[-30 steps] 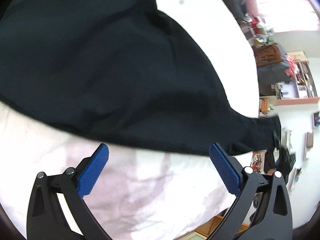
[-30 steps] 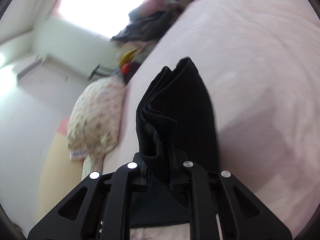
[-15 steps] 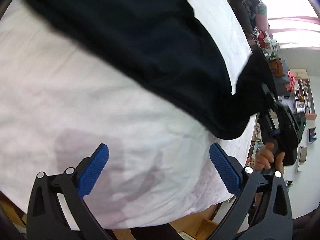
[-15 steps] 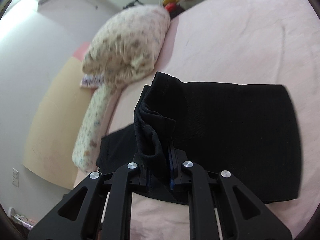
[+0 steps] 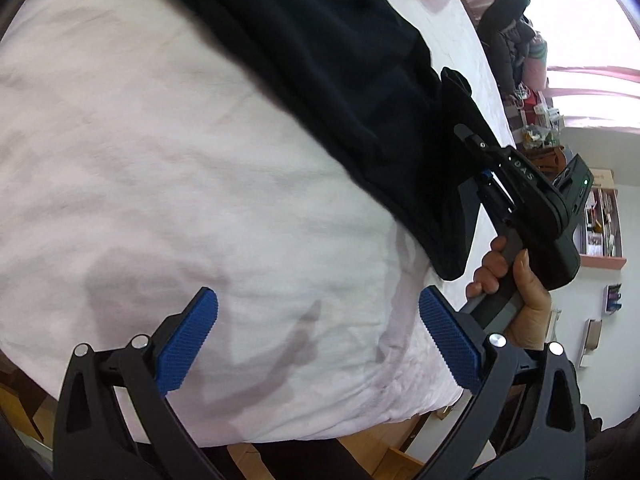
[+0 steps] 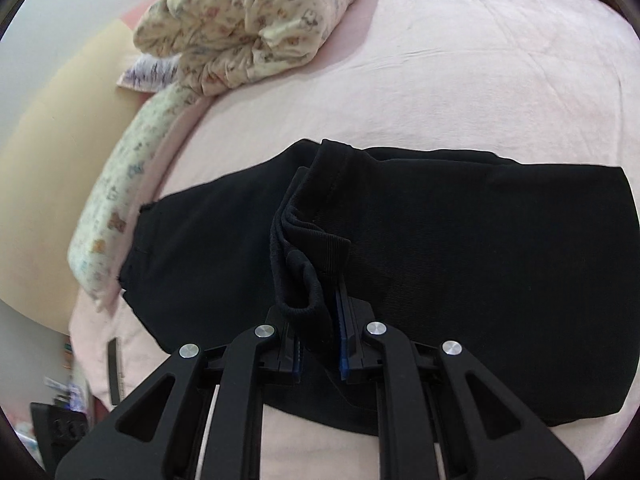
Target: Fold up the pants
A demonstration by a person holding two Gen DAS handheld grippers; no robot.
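While black knit pants (image 6: 480,240) lie partly doubled on pink-sheeted bed (image 6: 480,60), right tongs (image 6: 318,344) pinch bunched waistband; left tongs (image 5: 316,340) wide, empty. Final fold pending.

Pale pink bedsheet (image 6: 460,80) covers the bed, lightly creased; a floral-print quilt (image 6: 248,28) is bundled at the far left, w/ a matching long pillow (image 6: 120,200) along the left edge beside a beige wall (image 6: 44,152). In the left wrist view, far right: dark clothes pile (image 5: 510,36) by a bright window, cluttered pink shelf (image 5: 604,220) below.
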